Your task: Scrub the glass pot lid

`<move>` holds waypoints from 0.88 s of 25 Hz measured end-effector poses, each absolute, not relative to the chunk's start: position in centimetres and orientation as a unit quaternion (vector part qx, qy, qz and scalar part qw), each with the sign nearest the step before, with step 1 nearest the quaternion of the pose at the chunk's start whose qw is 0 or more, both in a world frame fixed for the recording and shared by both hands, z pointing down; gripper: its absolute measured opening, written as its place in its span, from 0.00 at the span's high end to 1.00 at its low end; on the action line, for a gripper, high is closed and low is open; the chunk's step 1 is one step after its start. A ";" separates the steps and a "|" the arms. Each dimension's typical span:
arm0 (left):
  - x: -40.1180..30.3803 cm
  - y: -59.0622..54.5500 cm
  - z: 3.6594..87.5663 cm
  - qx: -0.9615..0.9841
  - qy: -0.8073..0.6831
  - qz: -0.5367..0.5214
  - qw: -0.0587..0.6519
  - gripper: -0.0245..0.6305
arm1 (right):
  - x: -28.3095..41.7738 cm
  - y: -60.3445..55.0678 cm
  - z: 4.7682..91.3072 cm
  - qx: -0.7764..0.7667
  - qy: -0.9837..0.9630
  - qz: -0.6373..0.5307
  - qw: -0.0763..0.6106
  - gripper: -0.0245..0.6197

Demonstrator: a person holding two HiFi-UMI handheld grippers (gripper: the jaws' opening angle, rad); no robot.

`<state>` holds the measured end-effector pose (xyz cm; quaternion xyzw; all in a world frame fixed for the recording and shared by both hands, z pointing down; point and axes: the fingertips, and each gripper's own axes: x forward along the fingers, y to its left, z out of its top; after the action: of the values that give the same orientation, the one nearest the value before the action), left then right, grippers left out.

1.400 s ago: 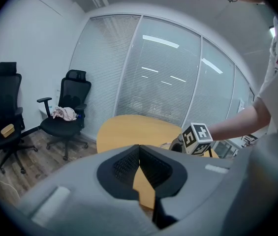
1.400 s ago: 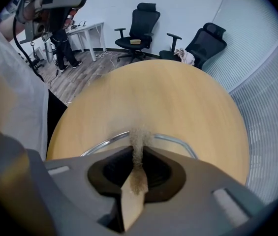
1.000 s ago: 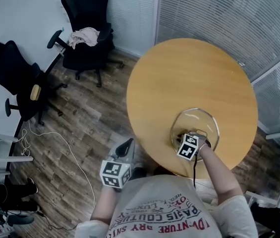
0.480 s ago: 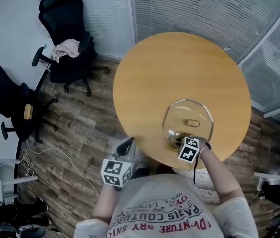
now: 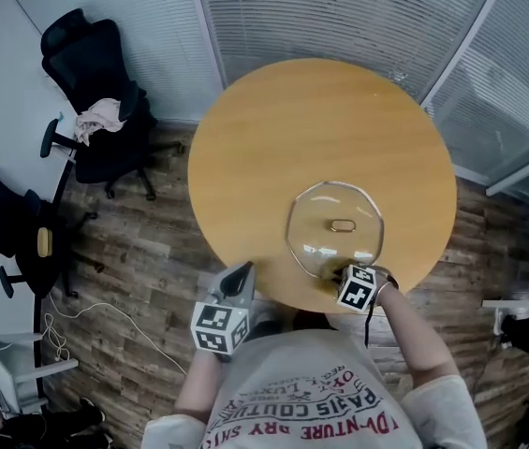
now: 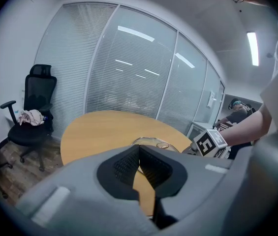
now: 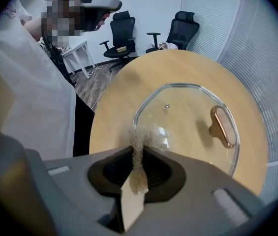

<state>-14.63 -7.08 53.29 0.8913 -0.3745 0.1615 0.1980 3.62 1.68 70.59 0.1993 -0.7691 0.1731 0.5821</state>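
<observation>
The glass pot lid (image 5: 334,228) with a copper-coloured handle (image 5: 343,225) lies flat on the round wooden table (image 5: 283,129), near its front edge. My right gripper (image 5: 334,276) is shut on a thin scrubbing sponge (image 7: 138,154), its rough tip resting at the lid's (image 7: 188,117) near rim. My left gripper (image 5: 236,283) hangs off the table's front left edge, above the floor, jaws closed with nothing between them. From the left gripper view the lid (image 6: 153,142) lies beyond the jaws.
Two black office chairs (image 5: 95,92) stand on the wood floor to the left, one with a cloth (image 5: 98,115) on its seat. Blinds and glass walls run behind the table. A cable (image 5: 105,316) lies on the floor.
The head view has swung, so the table and lid sit further left and higher in the picture. My right gripper has slid from over the lid's middle to its near rim. The left gripper has stayed put.
</observation>
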 end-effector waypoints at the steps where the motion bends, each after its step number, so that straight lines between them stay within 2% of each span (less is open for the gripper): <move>1: -14.2 -7.1 53.3 0.893 -0.371 0.162 0.198 0.95 | 3.7 1.7 70.5 0.206 -0.770 0.179 0.576 0.87; 8: -12.1 -7.1 52.9 0.901 -0.355 0.164 0.189 0.95 | 3.8 0.2 66.4 0.305 -0.794 0.202 0.486 0.87; 13: -9.6 -7.9 51.8 0.911 -0.341 0.158 0.173 0.95 | 5.1 -2.7 60.7 0.418 -0.803 0.223 0.361 0.87; 18: -6.8 -9.3 49.7 0.922 -0.327 0.143 0.148 0.95 | 8.4 -5.2 55.2 0.526 -0.785 0.184 0.269 0.87; 22: -5.1 -10.3 47.6 0.930 -0.320 0.129 0.128 0.95 | 10.5 -5.8 51.3 0.577 -0.774 0.127 0.227 0.87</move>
<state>-5.06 -10.29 47.65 0.9300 -0.3197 0.1290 0.1276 10.49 -5.77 51.34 0.5773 -0.7740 0.1266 0.2274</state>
